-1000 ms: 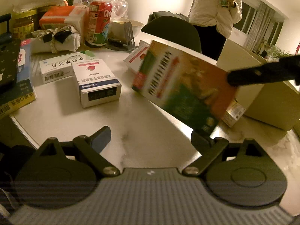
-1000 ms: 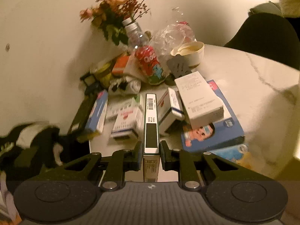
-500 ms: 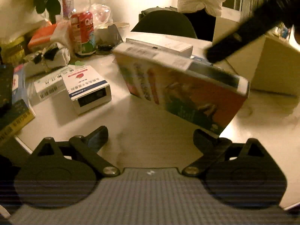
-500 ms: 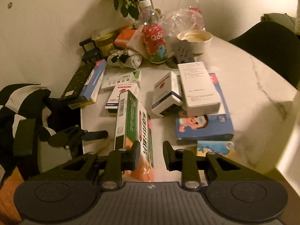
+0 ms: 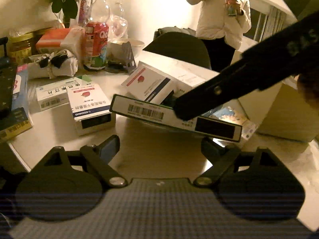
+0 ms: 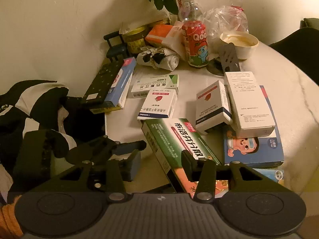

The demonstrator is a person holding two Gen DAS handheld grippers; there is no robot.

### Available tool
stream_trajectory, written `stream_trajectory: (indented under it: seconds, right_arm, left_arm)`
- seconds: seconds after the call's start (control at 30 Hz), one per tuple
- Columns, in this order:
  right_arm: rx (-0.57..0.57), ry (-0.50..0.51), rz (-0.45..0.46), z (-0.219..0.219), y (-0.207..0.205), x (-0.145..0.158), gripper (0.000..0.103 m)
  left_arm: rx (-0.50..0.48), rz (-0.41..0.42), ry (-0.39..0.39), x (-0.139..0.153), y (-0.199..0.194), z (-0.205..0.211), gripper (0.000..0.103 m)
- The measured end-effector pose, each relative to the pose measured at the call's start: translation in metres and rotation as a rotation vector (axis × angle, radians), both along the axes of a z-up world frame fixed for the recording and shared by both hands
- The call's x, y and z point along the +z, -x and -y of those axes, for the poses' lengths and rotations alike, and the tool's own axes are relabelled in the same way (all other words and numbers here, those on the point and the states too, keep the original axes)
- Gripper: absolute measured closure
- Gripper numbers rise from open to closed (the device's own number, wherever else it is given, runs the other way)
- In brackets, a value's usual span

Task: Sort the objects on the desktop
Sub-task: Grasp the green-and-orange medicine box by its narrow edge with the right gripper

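Warm yellowish light falls on a plain cream wall [image 6: 59,29] behind the round, pale marble worktop [image 6: 279,83]. A dark chair [image 5: 179,47] stands at its far side, a curtained window [image 5: 267,23] beyond, and a person in a white jacket [image 5: 217,14] stands there.

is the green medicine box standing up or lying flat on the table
Lying flat: the green medicine box shows its broad printed face upward on the table, with the right gripper's opening jaws no longer clamping it.
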State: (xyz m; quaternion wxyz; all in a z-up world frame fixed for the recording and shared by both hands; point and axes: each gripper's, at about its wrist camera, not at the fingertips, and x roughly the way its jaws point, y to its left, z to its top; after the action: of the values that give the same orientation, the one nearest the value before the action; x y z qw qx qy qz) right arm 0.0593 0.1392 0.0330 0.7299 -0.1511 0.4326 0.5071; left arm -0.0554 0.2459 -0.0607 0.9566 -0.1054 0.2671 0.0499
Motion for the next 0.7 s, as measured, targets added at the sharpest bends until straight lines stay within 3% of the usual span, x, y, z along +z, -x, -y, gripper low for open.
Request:
stream_trajectory:
  seconds: [0.33, 0.43, 0.7]
  right_arm:
    - [-0.027, 0.037, 0.083, -0.015, -0.008, -0.009, 0.052]
    - [-0.041, 0.050, 0.112, -0.017, -0.012, -0.012, 0.063]
    - [-0.076, 0.043, 0.147, -0.012, -0.020, -0.016, 0.073]
  left_arm:
    - [-0.050, 0.057, -0.001, 0.010, -0.017, 0.013, 0.013]
    - [-0.059, 0.061, 0.017, 0.011, -0.019, 0.016, 0.013]
    - [-0.078, 0.059, 0.016, 0.014, -0.017, 0.023, 0.012]
